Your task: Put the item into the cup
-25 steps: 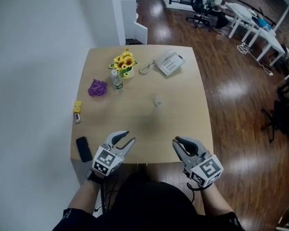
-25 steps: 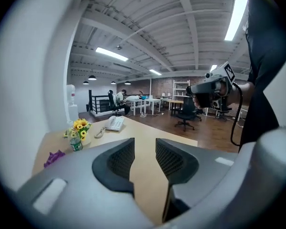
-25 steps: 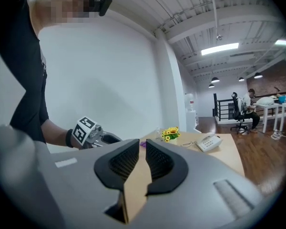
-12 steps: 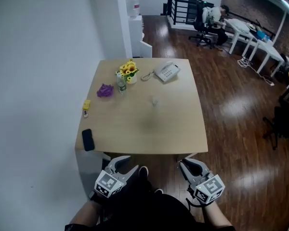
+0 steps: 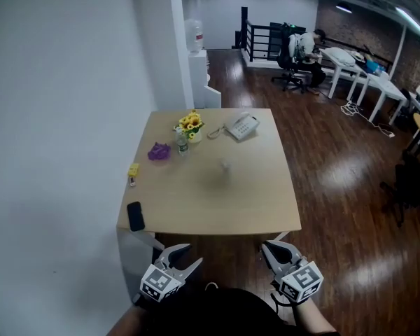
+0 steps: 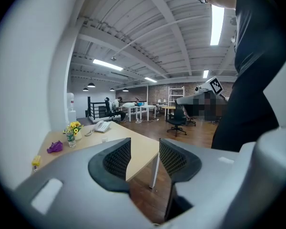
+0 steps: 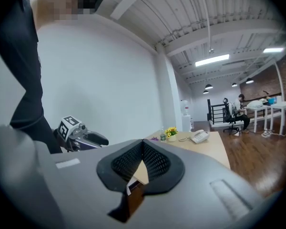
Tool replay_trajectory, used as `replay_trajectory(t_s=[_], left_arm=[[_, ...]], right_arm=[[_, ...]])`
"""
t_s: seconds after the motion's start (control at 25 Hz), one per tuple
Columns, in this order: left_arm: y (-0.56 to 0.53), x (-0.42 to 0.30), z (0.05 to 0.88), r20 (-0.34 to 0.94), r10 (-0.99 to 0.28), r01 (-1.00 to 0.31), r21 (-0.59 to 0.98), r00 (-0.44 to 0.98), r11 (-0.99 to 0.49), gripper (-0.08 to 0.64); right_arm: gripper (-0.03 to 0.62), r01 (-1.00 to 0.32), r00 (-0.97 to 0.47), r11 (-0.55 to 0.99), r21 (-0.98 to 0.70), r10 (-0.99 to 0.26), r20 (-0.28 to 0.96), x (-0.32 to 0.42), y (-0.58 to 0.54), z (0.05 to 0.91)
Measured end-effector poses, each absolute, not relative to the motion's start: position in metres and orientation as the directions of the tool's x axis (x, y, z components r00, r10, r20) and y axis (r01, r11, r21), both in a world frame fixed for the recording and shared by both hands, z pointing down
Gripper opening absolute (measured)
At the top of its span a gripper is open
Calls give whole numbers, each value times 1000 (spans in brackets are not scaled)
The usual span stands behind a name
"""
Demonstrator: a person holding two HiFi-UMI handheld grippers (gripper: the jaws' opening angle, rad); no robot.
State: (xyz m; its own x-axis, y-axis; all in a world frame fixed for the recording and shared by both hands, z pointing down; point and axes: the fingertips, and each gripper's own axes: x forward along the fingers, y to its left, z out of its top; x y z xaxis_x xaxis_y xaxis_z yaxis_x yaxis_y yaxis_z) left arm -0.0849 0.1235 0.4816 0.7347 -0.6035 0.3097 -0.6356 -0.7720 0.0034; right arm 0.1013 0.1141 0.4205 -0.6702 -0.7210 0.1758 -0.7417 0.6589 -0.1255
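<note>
**Both grippers held short of the table, cup and small things untouched**

The table [image 5: 266,208] stands against the white wall, and everything below is placed from it. The left gripper [image 5: 190,255] and the right gripper [image 5: 274,246] hang side by side off the table's near edge, over the wooden floor [image 5: 336,187], touching nothing on the table.

In the left gripper view, the left gripper [image 6: 145,150] has its jaws well apart and opening, with only the table edge and floor showing through the gap. In the right gripper view, the right gripper [image 7: 143,148] has its jaw tips pressed together with nothing between them.

The cup [image 5: 226,164], small and clear, stands upright near the table's middle, a little toward the far side. A purple crumpled thing [image 5: 158,151] lies toward the table's far left, just beside a small bottle [image 5: 183,144]. A yellow thing [image 5: 133,169] lies at the left edge. Which of these is the task's item cannot be told.

A pot of yellow flowers [image 5: 190,123] and a telephone [image 5: 242,126] stand along the far edge. A black phone [image 5: 135,215] lies at the near left corner.
</note>
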Motion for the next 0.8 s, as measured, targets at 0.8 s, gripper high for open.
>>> replay_trajectory(t_s=[0.8], left_arm=[[122, -113, 472, 254, -612, -636, 18, 749, -771, 187]], right_arm=[[8, -706, -707, 701, -104, -688, 161, 44, 117, 404]])
